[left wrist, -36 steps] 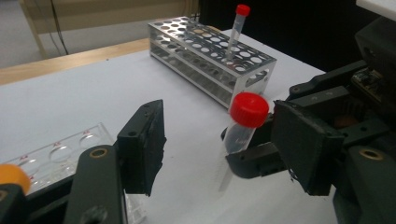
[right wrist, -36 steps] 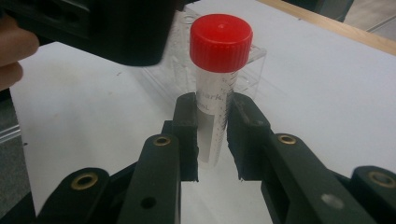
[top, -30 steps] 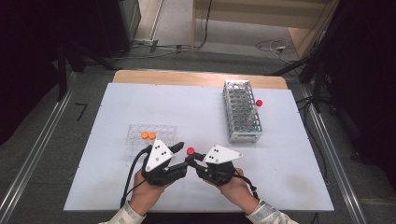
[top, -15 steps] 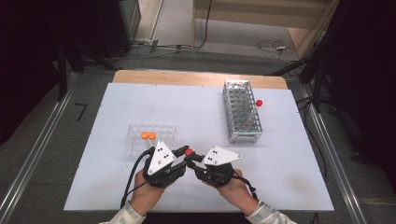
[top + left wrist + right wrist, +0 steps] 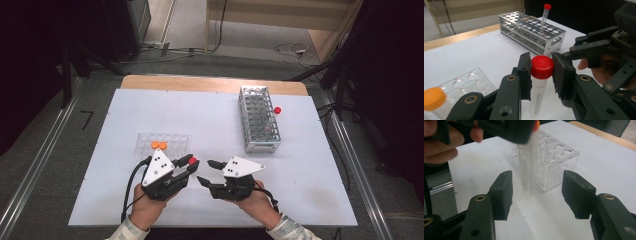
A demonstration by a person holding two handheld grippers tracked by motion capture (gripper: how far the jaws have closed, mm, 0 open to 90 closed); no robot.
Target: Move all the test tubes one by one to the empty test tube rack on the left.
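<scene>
The left tool (image 5: 541, 75) is clamped on a red-capped tube (image 5: 539, 85), its pads pressing the cap from both sides; faint print on the tube is too blurred to read. Just beside it, the right tool (image 5: 536, 192) has just been opening, its jaws apart around the tube's lower end without touching. Beyond stand a clear rack (image 5: 162, 143) with orange caps (image 5: 158, 145), then a metal rack (image 5: 258, 119) on the table (image 5: 210, 115).

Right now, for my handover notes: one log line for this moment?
left gripper: shut on red-capped tube | right gripper: just opened, empty | metal rack: one tube
</scene>
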